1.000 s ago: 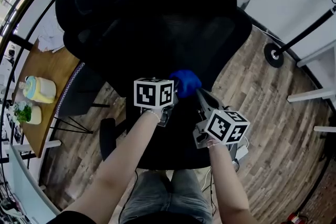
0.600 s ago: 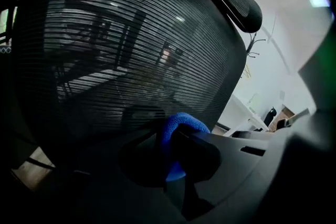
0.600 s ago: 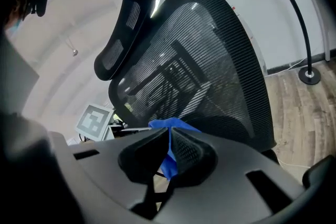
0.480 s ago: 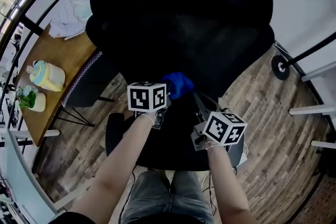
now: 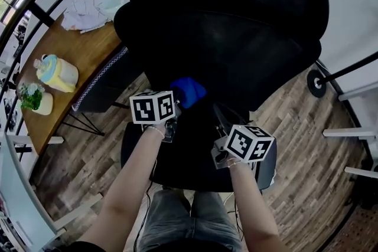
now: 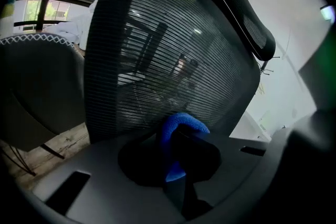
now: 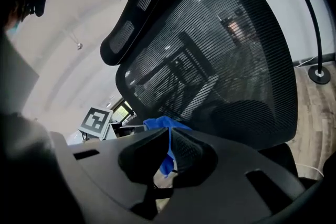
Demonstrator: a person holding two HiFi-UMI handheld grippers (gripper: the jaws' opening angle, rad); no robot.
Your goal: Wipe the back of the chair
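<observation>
Wood floor (image 5: pixel 307 127) underfoot | L hand-held gripper (image 6: pixel 174 152) was clamped on blue cloth (image 6: pixel 184 122) | cloth sat at btm of chair back (image 5: pixel 236 26) | R hand-held gripper (image 7: pixel 169 136) jaws were together, empty, nr cloth

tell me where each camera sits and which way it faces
Head view: on the head, facing steeply down at the chair back; forearms, left gripper, right gripper show.
Left gripper view: on that gripper, facing up the chair back; jaws pinch the cloth.
Right gripper view: on that gripper, likewise; jaws on the cloth.
All share chair back and cloth.
</observation>
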